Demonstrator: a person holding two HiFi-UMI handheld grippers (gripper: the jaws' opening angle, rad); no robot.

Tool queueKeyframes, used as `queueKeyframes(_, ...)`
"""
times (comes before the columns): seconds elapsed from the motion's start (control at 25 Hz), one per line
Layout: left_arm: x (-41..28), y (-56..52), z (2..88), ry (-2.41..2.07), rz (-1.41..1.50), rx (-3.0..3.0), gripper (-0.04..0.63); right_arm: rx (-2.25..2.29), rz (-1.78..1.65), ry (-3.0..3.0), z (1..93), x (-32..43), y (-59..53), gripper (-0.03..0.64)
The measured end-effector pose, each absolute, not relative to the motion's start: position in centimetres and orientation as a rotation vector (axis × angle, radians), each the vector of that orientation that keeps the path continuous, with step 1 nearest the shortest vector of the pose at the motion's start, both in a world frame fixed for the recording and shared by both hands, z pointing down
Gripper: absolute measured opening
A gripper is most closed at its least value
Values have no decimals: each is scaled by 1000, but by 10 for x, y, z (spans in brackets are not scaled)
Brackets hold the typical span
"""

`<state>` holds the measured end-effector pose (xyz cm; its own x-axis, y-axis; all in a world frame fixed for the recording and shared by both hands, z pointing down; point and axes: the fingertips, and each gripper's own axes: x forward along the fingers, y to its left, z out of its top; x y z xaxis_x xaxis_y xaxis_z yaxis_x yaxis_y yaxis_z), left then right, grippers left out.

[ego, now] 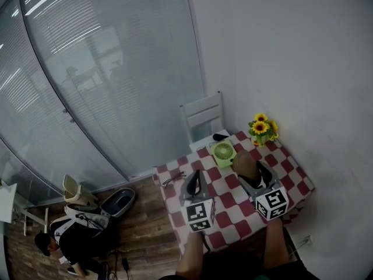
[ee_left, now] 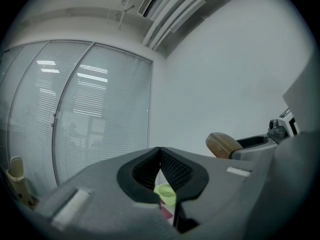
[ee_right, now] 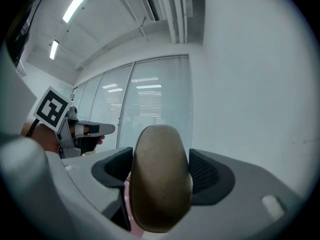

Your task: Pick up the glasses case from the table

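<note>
Red-and-white checked tabletop (ego: 228, 205) sits under both grippers. Right gripper (ee_right: 161, 173) is clamped on the brown oval hard glasses case (ego: 244, 164), held above the table. Left gripper (ee_left: 160, 153) beside it, jaws together, nothing between them. Just ahead of it is a round green mini fan (ego: 222, 151). Past the right gripper are potted sunflowers (ego: 263, 128). Farther off is a white chair (ego: 203, 116).

Brown oval glasses case (ee_right: 161, 184) clamped in right gripper (ego: 250, 171), raised.

green fan (ego: 222, 152) and sunflowers (ego: 263, 128) at far edge, bare checked tablecloth (ego: 232, 210) nearer, wall (ego: 315, 69) at right
</note>
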<state>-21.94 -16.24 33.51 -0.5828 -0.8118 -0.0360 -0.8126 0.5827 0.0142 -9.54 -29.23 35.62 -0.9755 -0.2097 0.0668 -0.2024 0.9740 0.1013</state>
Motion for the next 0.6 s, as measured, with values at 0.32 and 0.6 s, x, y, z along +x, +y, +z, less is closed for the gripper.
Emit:
queueKeyframes(0.32,-216,-168,332,2761,53,-1429,8,340,-151,-3061,348,-89,-300,357)
queueKeyframes(0.6,-211,-173,328,2754,51,-1433,8,349,-145,-3079,340,-84,-306,357)
